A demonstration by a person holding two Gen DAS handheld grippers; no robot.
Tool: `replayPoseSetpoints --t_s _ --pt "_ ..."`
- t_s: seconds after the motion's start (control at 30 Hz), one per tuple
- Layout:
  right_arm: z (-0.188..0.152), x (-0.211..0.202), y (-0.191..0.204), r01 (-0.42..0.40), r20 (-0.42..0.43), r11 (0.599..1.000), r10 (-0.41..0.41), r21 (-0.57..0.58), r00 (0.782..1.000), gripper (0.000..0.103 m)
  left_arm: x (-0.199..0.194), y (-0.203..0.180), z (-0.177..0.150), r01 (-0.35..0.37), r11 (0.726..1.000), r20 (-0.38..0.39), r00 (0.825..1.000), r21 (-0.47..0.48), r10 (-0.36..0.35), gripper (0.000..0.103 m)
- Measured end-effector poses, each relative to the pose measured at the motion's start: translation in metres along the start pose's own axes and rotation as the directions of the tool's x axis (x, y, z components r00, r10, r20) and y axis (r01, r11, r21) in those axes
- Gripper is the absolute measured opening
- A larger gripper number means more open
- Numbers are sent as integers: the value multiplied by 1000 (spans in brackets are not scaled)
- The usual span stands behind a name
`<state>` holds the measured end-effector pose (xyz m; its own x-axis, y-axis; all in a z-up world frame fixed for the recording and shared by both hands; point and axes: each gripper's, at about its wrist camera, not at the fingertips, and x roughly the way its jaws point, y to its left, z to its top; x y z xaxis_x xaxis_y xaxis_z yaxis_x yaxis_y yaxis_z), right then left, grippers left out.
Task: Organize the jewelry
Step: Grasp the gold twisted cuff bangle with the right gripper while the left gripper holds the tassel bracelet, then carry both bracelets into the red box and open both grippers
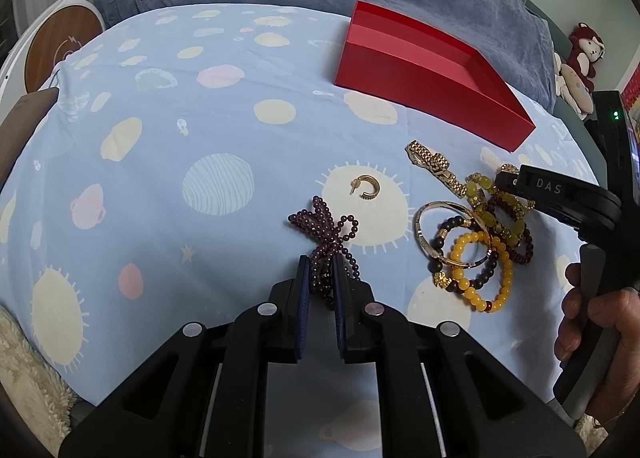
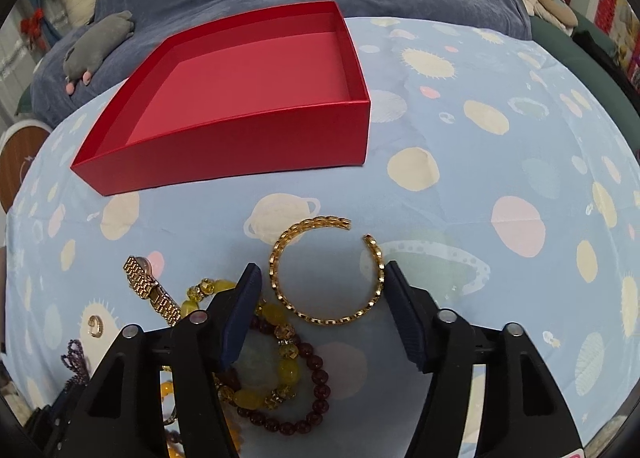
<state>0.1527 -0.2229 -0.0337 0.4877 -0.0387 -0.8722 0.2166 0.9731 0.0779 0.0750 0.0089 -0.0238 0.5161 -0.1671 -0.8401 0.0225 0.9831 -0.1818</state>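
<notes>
- Left wrist view: the left hand-held gripper (image 1: 321,264) was clamped on a purple bead strand (image 1: 325,236) at lower centre, its blue pads pinching the bunched beads while loops of the strand fanned out on the sheet beyond the tips.
- A small gold hoop earring (image 1: 366,187) lay alone just above the strand, on a pale sun printed on the blue bedsheet (image 1: 200,130).
- To the right, a heap held a gold watch (image 1: 434,164), a thin gold bangle (image 1: 448,234), a yellow bead bracelet (image 1: 486,274) and darker bead bracelets, overlapping one another.
- An open red box (image 1: 424,74) sat in the upper right of the frame, apart from the heap.
- The right hand-held gripper (image 1: 506,182) entered from the right edge above the heap; a hand (image 1: 600,334) gripped its handle at lower right.
- Right wrist view: the right hand-held gripper (image 2: 322,278) stood with its jaws apart on either side of a gold chain cuff (image 2: 326,270) at centre frame; the right pad sat against the cuff's edge, the left just beside it, and whether they pressed on it could not be told.
- The red box (image 2: 240,106), nothing inside it, filled the upper left of the frame.
- The watch (image 2: 150,286), the earring (image 2: 95,325) and dark red beads (image 2: 316,390) lay at lower left, partly behind the left finger.
</notes>
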Motion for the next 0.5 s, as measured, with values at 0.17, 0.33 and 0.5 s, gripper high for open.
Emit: replayPoseSetpoints --t_s 0.17,0.33,0.5 --pt "-5 -14 -9 -15 17 1000 15 14 1000 55 -3 0 4 6 1000 6 1000 -8 -5 10" --pt "-10 -41 -18 -59 51 998 58 21 997 55 -14 -3 14 27 1000 27 999 -5 -27 9" --pt "-16 -66 -21 -92 71 996 92 -1 993 55 -30 -7 30 50 999 57 997 0 -50 9"
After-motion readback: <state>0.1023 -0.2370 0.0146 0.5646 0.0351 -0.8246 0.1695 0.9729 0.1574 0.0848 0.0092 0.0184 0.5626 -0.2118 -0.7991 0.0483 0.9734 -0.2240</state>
